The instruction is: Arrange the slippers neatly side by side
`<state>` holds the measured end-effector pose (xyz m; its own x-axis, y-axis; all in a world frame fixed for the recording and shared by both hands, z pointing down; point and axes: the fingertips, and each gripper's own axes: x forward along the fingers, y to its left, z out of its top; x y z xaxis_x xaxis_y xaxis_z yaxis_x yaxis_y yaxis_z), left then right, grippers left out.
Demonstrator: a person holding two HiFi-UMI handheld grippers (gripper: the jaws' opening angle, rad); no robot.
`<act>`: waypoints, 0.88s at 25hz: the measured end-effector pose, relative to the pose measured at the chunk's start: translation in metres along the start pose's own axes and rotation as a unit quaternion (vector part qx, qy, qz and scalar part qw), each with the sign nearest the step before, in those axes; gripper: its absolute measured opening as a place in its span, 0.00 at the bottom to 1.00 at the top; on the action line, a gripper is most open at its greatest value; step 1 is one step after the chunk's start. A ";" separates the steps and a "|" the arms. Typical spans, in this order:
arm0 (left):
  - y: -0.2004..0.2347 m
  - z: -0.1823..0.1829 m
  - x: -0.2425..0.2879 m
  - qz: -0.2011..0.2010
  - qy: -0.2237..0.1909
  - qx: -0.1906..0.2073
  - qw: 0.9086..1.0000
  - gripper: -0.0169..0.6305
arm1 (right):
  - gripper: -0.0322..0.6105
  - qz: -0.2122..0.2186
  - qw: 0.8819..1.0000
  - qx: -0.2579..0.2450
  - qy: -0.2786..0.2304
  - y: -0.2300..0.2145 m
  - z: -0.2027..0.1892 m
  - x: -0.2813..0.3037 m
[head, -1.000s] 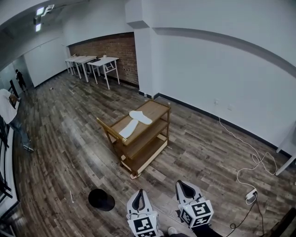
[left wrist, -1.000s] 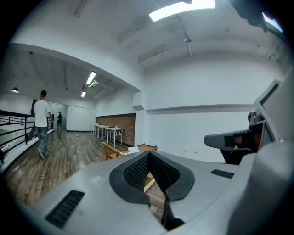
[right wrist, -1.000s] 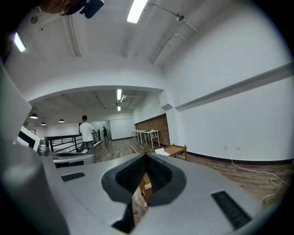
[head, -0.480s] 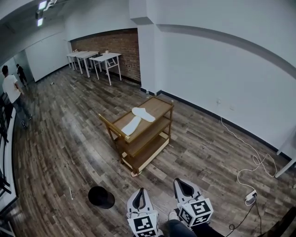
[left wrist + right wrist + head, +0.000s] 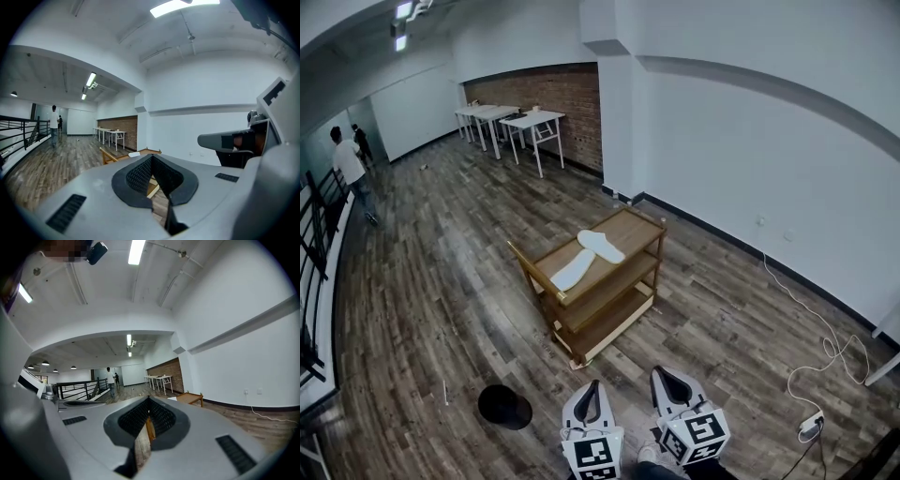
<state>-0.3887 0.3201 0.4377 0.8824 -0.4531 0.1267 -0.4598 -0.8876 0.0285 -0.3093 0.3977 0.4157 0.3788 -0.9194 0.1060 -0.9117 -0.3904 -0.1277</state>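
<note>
Two white slippers lie on the top shelf of a wooden cart (image 5: 630,225) in the middle of the room. The far slipper (image 5: 601,246) lies crosswise and the near slipper (image 5: 573,270) points away from it, their ends touching. My left gripper (image 5: 592,386) and right gripper (image 5: 660,373) are low in the head view, well short of the cart and side by side. Both are shut with nothing between the jaws. In the left gripper view, the cart (image 5: 110,156) and a slipper (image 5: 134,154) show beyond the left gripper (image 5: 151,158). The cart (image 5: 190,398) also shows in the right gripper view.
A black round object (image 5: 505,406) lies on the wood floor left of my grippers. A white cable and power strip (image 5: 811,422) run along the right. White tables (image 5: 534,122) stand by the brick wall. A person (image 5: 349,165) walks beside a black railing (image 5: 319,216) far left.
The view has shifted, so the cart sits slightly lower and further right in the frame. The person at far left has walked further away. Both grippers stay shut and low.
</note>
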 end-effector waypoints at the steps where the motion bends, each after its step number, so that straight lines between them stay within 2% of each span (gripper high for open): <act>1: -0.002 0.001 0.006 0.002 0.000 -0.001 1.000 0.01 | 0.05 0.004 1.000 -0.001 0.000 -0.005 0.002 0.004; 13: -0.034 0.012 0.055 0.029 -0.011 -0.004 1.000 0.01 | 0.05 0.043 0.999 -0.005 0.005 -0.052 0.010 0.031; 22: -0.040 0.008 0.080 0.031 -0.001 -0.008 0.999 0.01 | 0.05 0.049 0.999 0.001 0.015 -0.066 0.004 0.045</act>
<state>-0.2994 0.3187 0.4388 0.8526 -0.5068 0.1272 -0.5148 -0.8565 0.0373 -0.2312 0.3817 0.4246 0.2823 -0.9515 0.1219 -0.9442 -0.2981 -0.1403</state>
